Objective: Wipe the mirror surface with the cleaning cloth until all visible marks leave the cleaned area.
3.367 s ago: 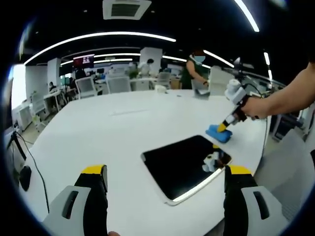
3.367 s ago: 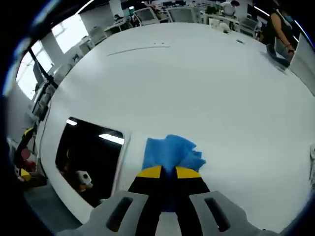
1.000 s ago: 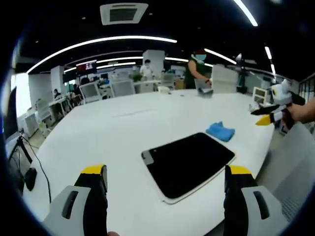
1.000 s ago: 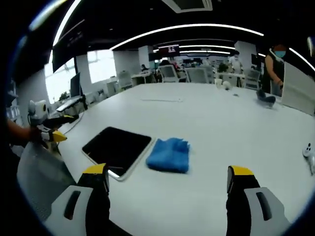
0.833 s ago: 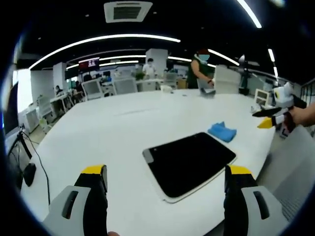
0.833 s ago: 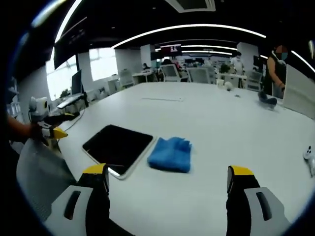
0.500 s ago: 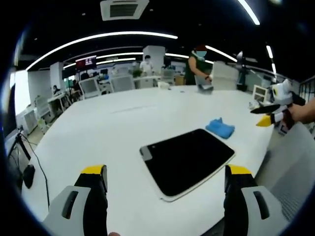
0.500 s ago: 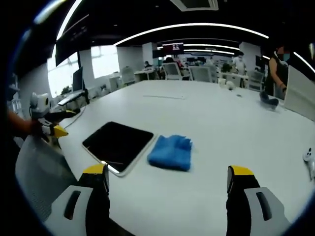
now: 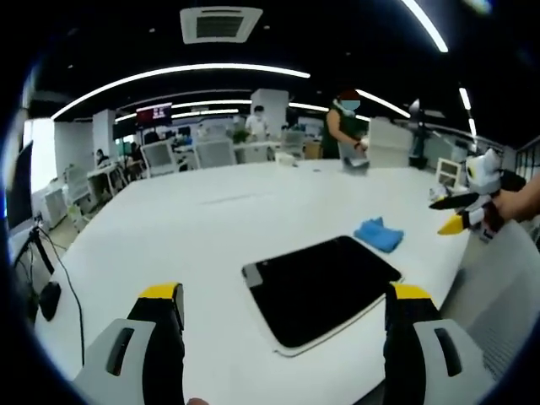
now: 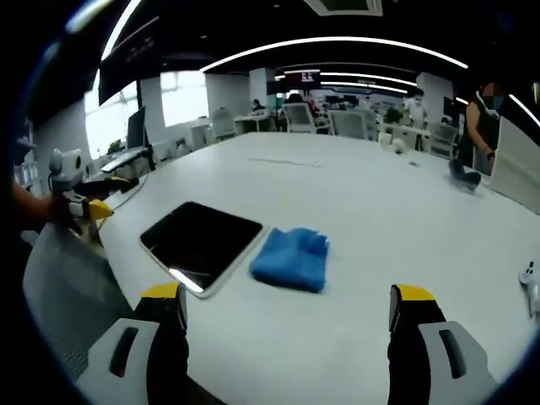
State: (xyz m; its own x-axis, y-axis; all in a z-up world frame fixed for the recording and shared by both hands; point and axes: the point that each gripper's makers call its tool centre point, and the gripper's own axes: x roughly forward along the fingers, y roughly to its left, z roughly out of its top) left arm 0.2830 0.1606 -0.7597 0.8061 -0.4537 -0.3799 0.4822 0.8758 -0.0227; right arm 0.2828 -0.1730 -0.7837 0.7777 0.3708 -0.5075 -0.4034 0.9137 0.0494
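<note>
I hold both grippers back from the worktop [image 10: 363, 211], jaws apart and empty. The cleaning cloth [image 10: 289, 258] lies released just beside the mirror [image 10: 201, 239]. No marks are discernible on the mirror, so wiping appears complete.

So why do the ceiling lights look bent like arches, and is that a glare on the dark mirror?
Fisheye lenses bow straight lines: in the left gripper view the ceiling light strips arc. In the right gripper view the mirror carries a bright streak near its closest edge, a reflected light, beside the blue cloth. Distant desks look soft in both views.
</note>
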